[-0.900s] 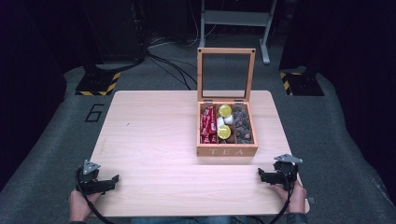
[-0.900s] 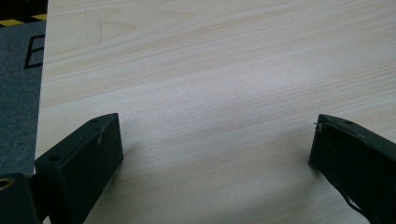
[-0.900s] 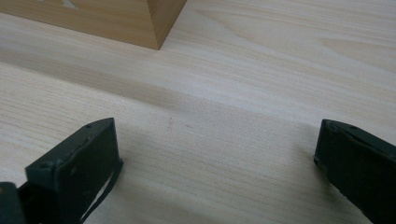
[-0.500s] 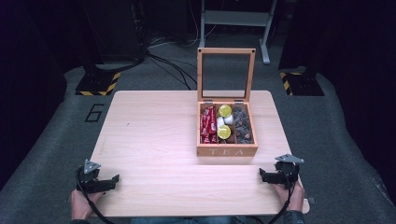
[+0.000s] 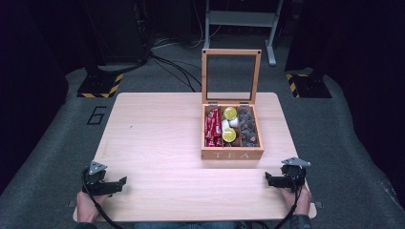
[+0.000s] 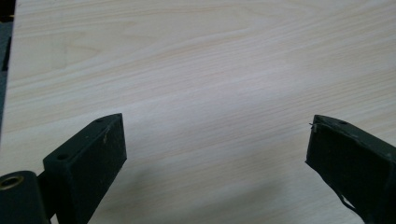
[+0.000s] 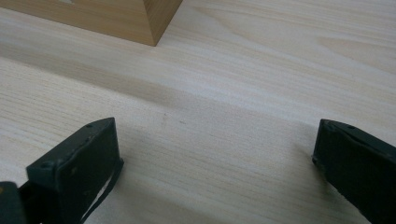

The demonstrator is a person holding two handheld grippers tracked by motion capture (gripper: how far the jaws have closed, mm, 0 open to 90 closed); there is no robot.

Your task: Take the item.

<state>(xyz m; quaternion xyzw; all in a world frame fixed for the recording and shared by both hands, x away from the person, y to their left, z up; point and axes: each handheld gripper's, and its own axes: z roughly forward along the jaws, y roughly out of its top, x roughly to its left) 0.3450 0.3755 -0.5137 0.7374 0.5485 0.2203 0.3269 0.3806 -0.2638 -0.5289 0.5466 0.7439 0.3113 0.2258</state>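
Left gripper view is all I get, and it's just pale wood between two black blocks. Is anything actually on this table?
Observer: Yes, a wooden tea box stands right of the table's middle, its glass-paned lid raised upright.
Operator: What's inside it?
Observer: Three compartments: red packets on the left, yellow-topped capsules and white ones in the middle, dark pieces on the right.
Operator: Is another tool around?
Observer: The right tool lies low at the table's near right corner, jaws open, nothing between them.
Operator: And mine?
Observer: The left tool is at the near left corner, also open and empty.
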